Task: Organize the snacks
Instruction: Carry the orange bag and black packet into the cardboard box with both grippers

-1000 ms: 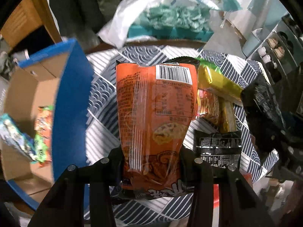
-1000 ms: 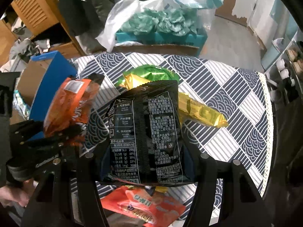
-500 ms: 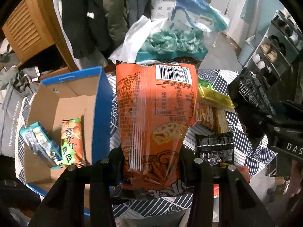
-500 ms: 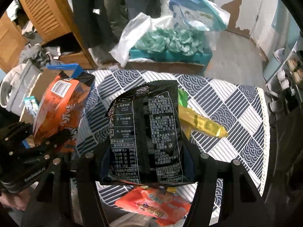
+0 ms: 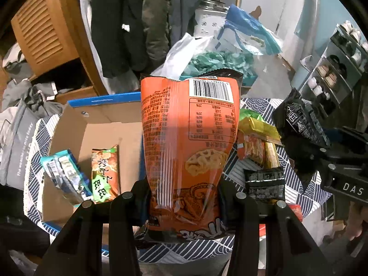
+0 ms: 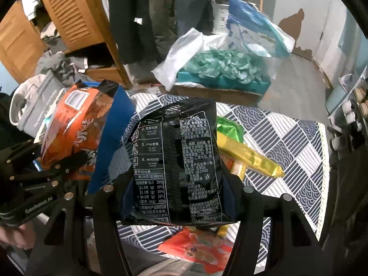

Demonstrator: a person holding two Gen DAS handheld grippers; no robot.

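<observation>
Orange foil fills the left gripper point(image 5: 184, 209): its jaws are pinched on the lower end of an orange snack bag point(image 5: 188, 142), which stands up from the fingers with the barcode at the top. Just to its left, and lower, sits the open cardboard box point(image 5: 108, 115) with blue outer walls; a green-and-orange snack pack point(image 5: 104, 172) and a pale blue packet point(image 5: 65, 174) already lie inside.

The right gripper point(image 6: 177, 204) is clamped on a black snack bag point(image 6: 177, 161), held clear above the patterned tablecloth point(image 6: 287, 138).

I'd say this is the carrying step, both bags lifted and on their way to the box. Next the orange bag needs swinging left over the box opening, then the jaws easing apart so it drops in; the black bag has farther to travel across the table.

Loose on the cloth beyond are a yellow wrapper point(image 6: 250, 158), a green packet point(image 6: 227, 126) and, nearest, an orange-red pack point(image 6: 197, 250).
</observation>
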